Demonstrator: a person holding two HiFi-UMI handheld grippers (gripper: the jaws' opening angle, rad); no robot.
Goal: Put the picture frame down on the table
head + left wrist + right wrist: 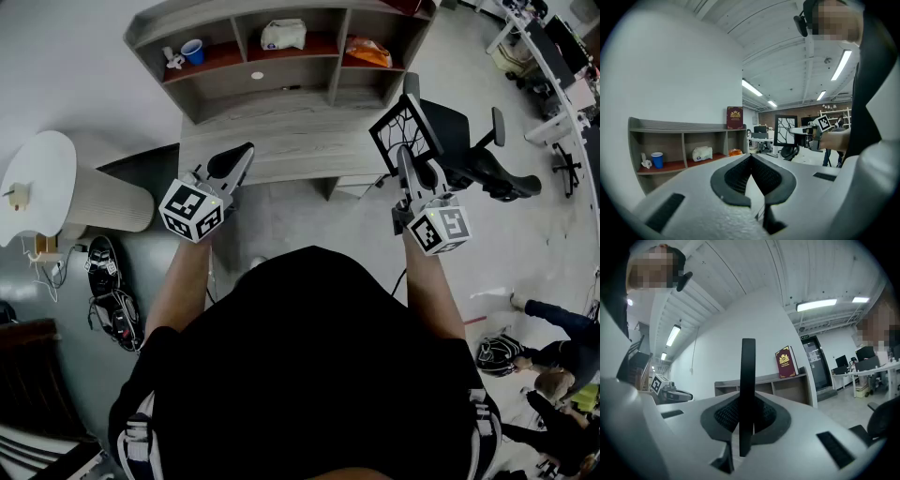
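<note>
Fingers (724, 416) of your right gripper (746, 416) are clamped on the lower edge of the thin black-rimmed picture frame with a white, black-branched print (748, 380). It stands upright and edge-on between the pads. Your left gripper (751, 173) has its fingers (733, 176) pressed together on nothing.

From the head view, the long grey wooden table with its shelf unit on top (281, 141) lies ahead of both hands. The frame (405, 131) is in the air near the table's right end, not yet on it. Just to its right stands the black swivel office chair (469, 150).

My worry is the grip: you hold a tall, thin frame by one edge only, so a knock could swing it in the pads or pull it free. The likeliest knocks are the table's front edge, if you come in too low, and the chair's backrest, if you drift right. Tilting it flat close to the shelf uprights could also catch a corner.

Room is best on the bare tabletop in front of the shelves, between your two grippers (nothing lies there that I can see). The blue cup (193, 51), the white packet (283, 35) and the orange bag (367, 52) sit back in the compartments, clear of that stretch.
</note>
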